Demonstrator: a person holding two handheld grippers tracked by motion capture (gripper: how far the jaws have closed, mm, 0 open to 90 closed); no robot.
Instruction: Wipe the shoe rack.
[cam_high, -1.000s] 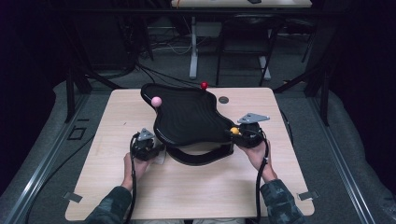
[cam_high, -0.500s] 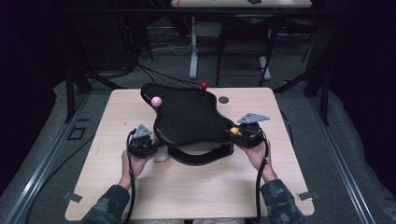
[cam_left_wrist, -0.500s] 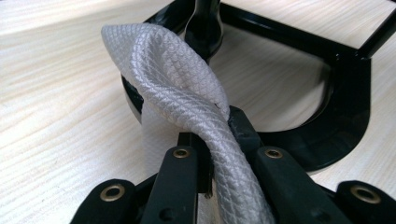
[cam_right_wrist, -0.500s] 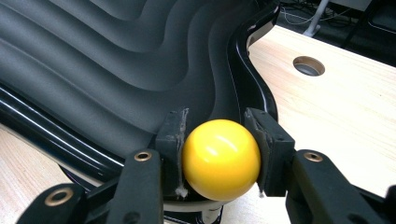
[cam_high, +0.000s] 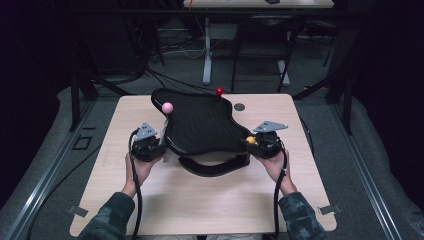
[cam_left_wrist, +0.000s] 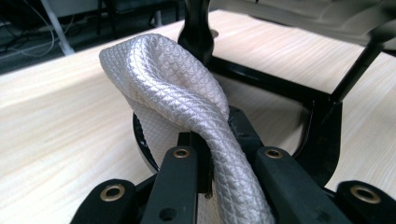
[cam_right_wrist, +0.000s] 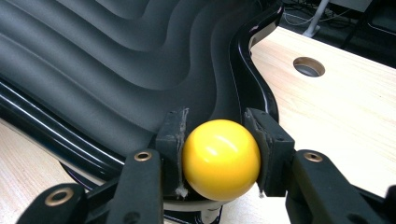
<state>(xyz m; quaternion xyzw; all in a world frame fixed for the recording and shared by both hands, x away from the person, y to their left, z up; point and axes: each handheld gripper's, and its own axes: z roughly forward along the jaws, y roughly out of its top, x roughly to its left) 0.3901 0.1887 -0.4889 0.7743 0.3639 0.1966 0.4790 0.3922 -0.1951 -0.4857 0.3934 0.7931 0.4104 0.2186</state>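
A black ribbed tray (cam_high: 202, 127) with a wavy rim stands on legs in the middle of the wooden table (cam_high: 200, 200). A pink ball (cam_high: 167, 107) and a red ball (cam_high: 219, 91) sit at its far rim. At the tray's near right corner, my right gripper (cam_high: 253, 142) is shut on a yellow ball (cam_right_wrist: 220, 158), one pad on each side. By the tray's near left side, my left gripper (cam_high: 146, 142) is shut on a fold of white quilted cloth (cam_left_wrist: 173, 93), which bulges up over the jaws in front of the black tray legs (cam_left_wrist: 322, 126).
A round cable hole (cam_high: 239, 106) lies in the table behind the tray's right side, and also shows in the right gripper view as the same hole (cam_right_wrist: 308, 66). Bare tabletop stretches in front of the tray. Dark floor, cables and desk legs surround the table.
The left hand has lifted its gripper, with the cloth in it, beside the tray. The right hand and the yellow ball have stayed put.
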